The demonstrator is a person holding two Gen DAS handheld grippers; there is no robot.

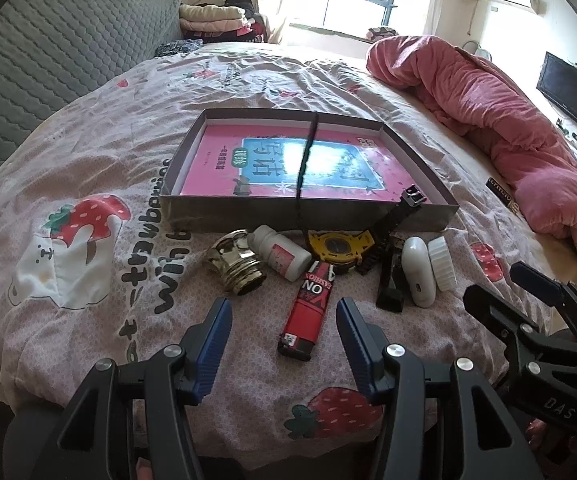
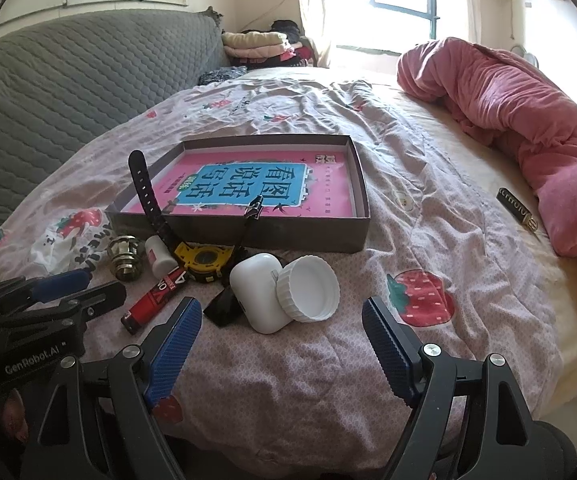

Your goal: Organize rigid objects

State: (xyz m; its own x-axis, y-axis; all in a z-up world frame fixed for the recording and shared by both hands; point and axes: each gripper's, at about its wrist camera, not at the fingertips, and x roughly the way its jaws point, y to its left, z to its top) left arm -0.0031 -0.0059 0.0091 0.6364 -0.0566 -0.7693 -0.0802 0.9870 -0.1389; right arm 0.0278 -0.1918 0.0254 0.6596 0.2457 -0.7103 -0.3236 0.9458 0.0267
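A shallow grey box holding a pink book lies on the bed. In front of it sit a gold fitting, a small white bottle, a yellow watch, a red lighter, a black clip, a white case and a white lid. My left gripper is open just short of the lighter. My right gripper is open just short of the case and lid.
A rolled pink blanket lies on the right. A dark bar with gold lettering lies beside it. A grey quilted headboard is on the left. Folded clothes are stacked at the back.
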